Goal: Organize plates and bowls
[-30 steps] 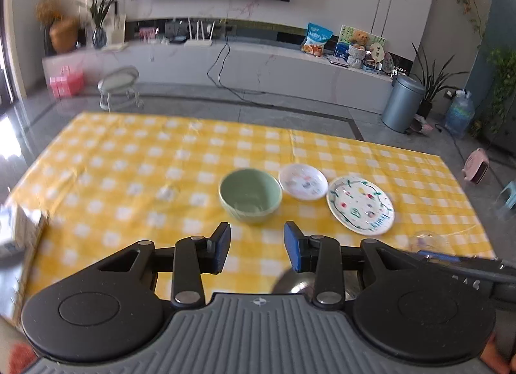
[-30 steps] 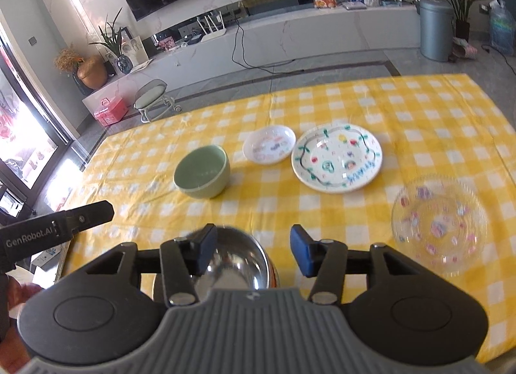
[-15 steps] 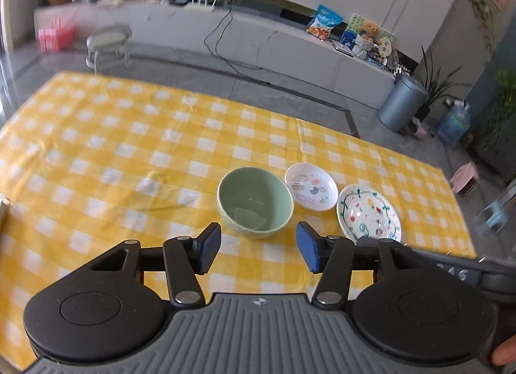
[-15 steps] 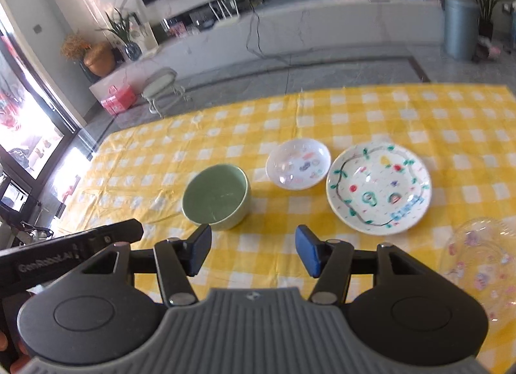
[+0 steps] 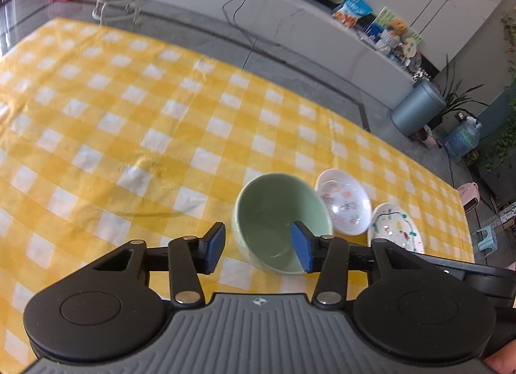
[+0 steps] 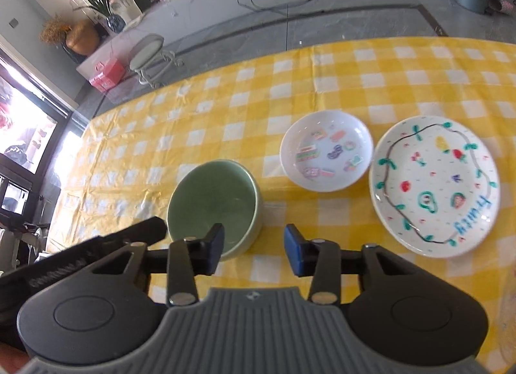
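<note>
A pale green bowl (image 5: 277, 212) (image 6: 213, 199) stands upright on the yellow checked tablecloth (image 5: 129, 135). My left gripper (image 5: 258, 246) hangs low over its near left side. The jaws are closing; the left pad is just outside the wall and the right pad is over the inside, neither pressing. My right gripper (image 6: 254, 248) is closing at the bowl's near right side, with its left finger (image 6: 214, 243) over the rim and only cloth under the gap. A small white dish with stickers (image 6: 325, 151) (image 5: 345, 203) and a large painted plate (image 6: 433, 187) (image 5: 396, 228) lie to the right of the bowl.
The edge of a clear glass plate (image 6: 509, 309) shows at the far right. Each gripper's black body shows in the other's view, close alongside. Beyond the table's far edge are a white stool (image 6: 150, 54), a grey bin (image 5: 417, 109) and a long low cabinet (image 5: 290, 12).
Both grippers came forward and down to the green bowl, which now looms large between them. The metal bowl has dropped out of view. Both pairs of jaws stand narrower than half a second ago.
</note>
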`<state>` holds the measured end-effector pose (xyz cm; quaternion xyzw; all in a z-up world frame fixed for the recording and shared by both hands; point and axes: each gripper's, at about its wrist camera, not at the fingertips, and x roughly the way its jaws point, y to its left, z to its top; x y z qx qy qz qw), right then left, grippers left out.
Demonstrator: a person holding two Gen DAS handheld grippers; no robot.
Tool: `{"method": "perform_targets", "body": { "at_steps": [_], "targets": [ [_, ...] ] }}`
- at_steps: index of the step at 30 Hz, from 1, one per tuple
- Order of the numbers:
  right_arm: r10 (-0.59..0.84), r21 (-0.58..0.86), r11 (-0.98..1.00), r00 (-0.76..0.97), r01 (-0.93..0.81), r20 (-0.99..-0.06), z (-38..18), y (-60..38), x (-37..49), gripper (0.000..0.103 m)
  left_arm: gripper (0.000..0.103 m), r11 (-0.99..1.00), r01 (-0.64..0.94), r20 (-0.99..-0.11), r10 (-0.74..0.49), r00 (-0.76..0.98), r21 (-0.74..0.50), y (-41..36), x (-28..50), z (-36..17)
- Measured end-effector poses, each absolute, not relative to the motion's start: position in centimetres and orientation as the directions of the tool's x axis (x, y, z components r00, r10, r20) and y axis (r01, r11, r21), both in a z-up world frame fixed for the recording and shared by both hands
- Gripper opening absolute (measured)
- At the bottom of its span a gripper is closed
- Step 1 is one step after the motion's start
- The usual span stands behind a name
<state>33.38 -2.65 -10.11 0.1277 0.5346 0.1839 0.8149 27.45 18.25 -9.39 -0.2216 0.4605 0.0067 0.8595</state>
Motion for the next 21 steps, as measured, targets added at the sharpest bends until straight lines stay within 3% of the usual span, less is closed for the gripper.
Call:
{"method": "perform_targets", "body": {
  "at_steps": [9, 19, 21],
  "targets": [
    [0.402, 0.368, 0.915, 0.29, -0.166, -0.868, -12.9, -0.1, 35.3, 0.018, 0.037, 0.903, -0.23, -0.827, -0.197, 0.527, -0.362, 18.4, 29.5, -11.8],
    [0.375, 0.347, 0.926, 0.272, -0.145, -0.886, -13.5, 0.4, 35.7, 0.013, 0.009, 0.924, -0.241, -0.851, -0.141, 0.505, -0.296, 17.7, 30.4, -12.2],
    [0.367, 0.344, 0.93, 0.272, -0.128, -0.89, -13.4, 0.4, 35.6, 0.012, 0.009, 0.925, -0.243, -0.851, -0.137, 0.507, -0.293, 17.7, 30.1, -12.0]
  ]
}}
